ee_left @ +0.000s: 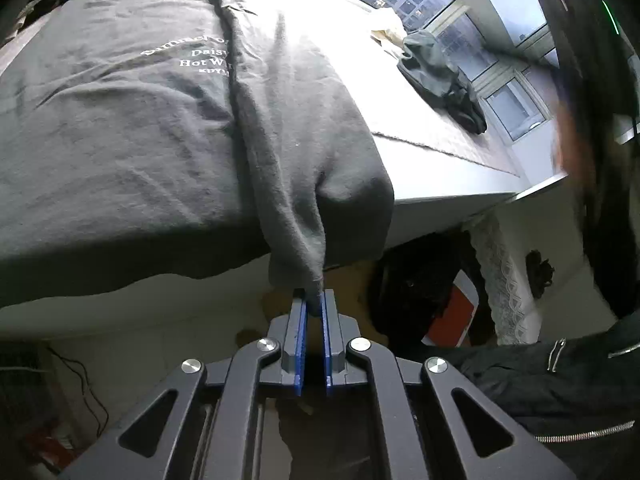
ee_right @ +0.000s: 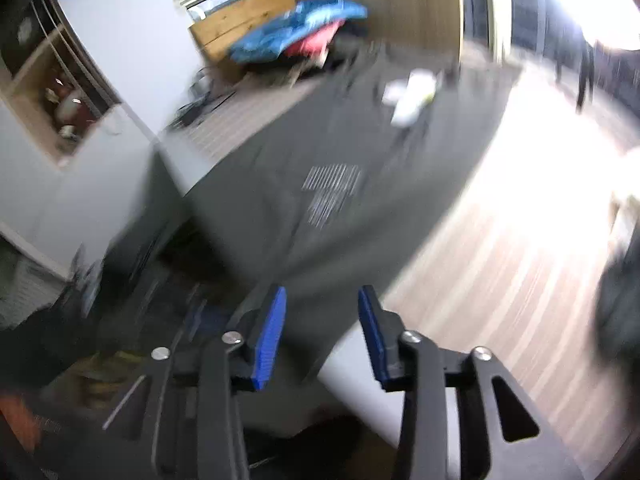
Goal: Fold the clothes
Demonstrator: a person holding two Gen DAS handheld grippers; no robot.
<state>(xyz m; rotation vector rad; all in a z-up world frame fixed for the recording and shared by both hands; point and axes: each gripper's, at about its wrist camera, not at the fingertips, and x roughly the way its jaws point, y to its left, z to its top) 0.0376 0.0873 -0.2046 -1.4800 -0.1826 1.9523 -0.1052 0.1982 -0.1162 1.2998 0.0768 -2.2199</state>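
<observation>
At the near edge of the table, the left gripper is clamped tight on a bunched corner of the dark grey T-shirt, pinching the hem where it droops over the table's edge. The shirt itself lies spread across the table, white lettering up, and one side looks already folded in along a lengthwise crease, so I'd call this the middle of the fold (side in, bottom hem next). The right gripper hangs over the same edge with its jaws apart and nothing between them; its view is badly blurred, so just where it sits against the hem I can't say. The next move, as I judge it, calls for that free gripper to take the other hem corner so both can carry the hem up the table together. Watch the surroundings: a second dark garment lies crumpled farther along the table toward the window, well apart from the shirt, and a white object (too blurred to name) sits at the shirt's far end, where the hem may land.
</observation>
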